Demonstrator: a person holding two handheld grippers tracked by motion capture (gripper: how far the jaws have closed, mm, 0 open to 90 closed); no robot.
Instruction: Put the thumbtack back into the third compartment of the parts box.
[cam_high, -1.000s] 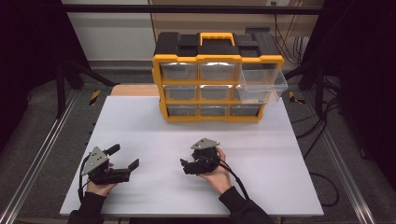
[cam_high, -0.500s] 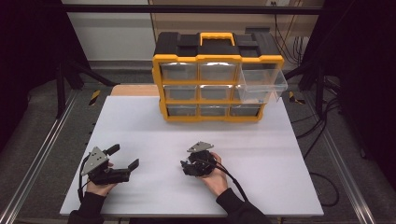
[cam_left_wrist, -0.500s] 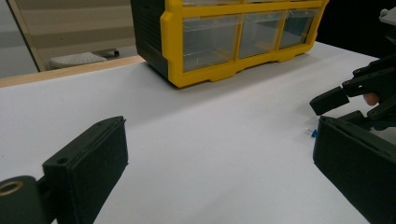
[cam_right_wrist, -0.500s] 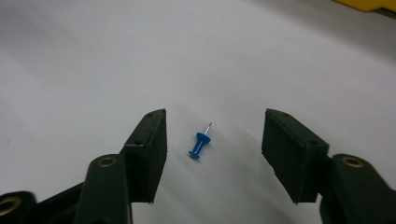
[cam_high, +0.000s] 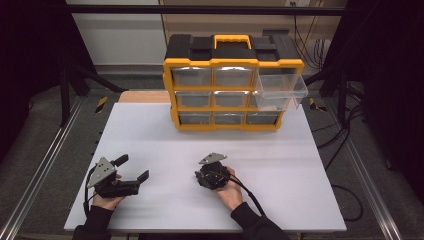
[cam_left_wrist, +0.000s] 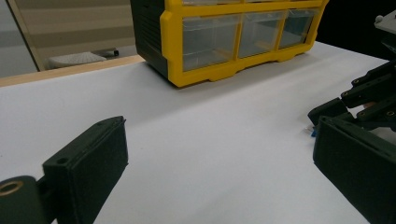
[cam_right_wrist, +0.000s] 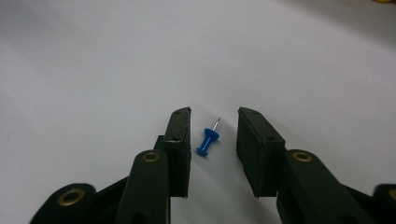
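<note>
Organizer (cam_high: 232, 85), top-right drawer (cam_high: 280, 90) pulled out, contents unclear

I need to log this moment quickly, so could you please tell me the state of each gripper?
Left gripper: open, holding nothing.
Right gripper: open, jaws just closing around the blue pushpin, not yet gripping it.

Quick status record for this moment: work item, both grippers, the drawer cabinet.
work item: blue push pin lying on the white table, needle pointing away from the right gripper
right gripper: jaws either side of the pin, have just been closing, pads not yet touching it
left gripper: jaws wide open, nothing between them, low over the table
drawer cabinet: yellow and black, at the far side of the table; top right drawer pulled out
</note>
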